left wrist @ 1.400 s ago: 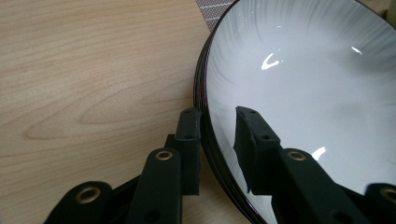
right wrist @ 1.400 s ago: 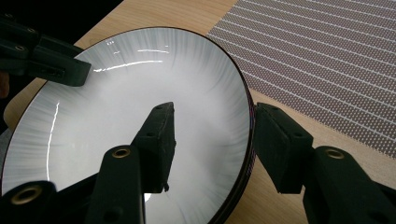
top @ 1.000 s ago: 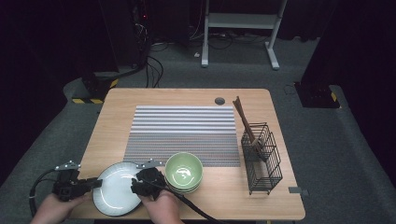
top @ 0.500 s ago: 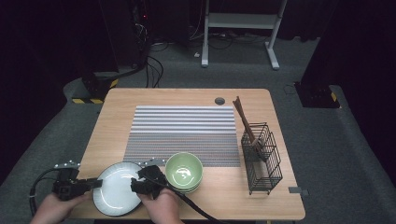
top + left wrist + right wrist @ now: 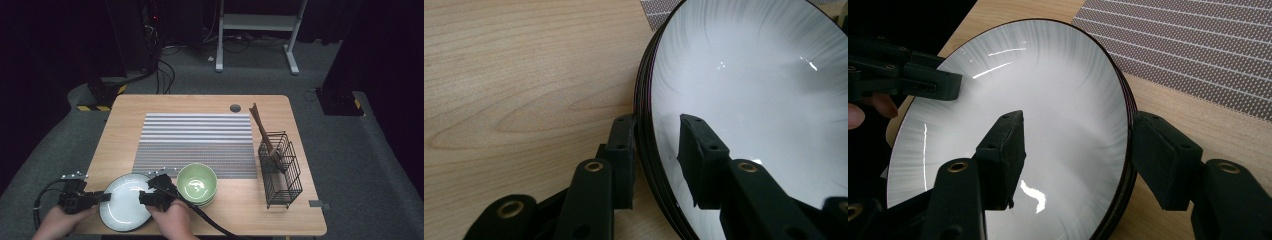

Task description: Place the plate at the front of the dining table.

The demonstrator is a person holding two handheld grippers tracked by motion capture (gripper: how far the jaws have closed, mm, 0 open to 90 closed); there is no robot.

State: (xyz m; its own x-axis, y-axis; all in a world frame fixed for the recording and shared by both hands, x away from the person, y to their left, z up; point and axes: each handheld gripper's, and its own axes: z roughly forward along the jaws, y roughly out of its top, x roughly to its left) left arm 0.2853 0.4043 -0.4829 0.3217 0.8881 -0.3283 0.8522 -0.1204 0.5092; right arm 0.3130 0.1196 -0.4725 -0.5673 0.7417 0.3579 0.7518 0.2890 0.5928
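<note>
The white plate (image 5: 122,202), near the table's front left corner, was straddled by both spread grippers, left gripper (image 5: 656,150) and right gripper (image 5: 1080,155), whose jaws had just been opening, so it could be knocked off that edge.

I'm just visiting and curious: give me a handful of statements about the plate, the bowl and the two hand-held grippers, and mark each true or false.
1. The left gripper and the right gripper straddle opposite edges of the white plate. True.
2. The green bowl sits inside the wire basket. False: it stands on the table, right of the plate.
3. The striped mat has the plate lying in its middle. False: the plate sits at the table's near edge, mostly off the mat.
4. Wooden utensils lean in the wire basket. True.
5. The right gripper's jaws are squeezed tight on the plate's rim. False: they stand apart from the rim, one over the plate, one outside.
</note>
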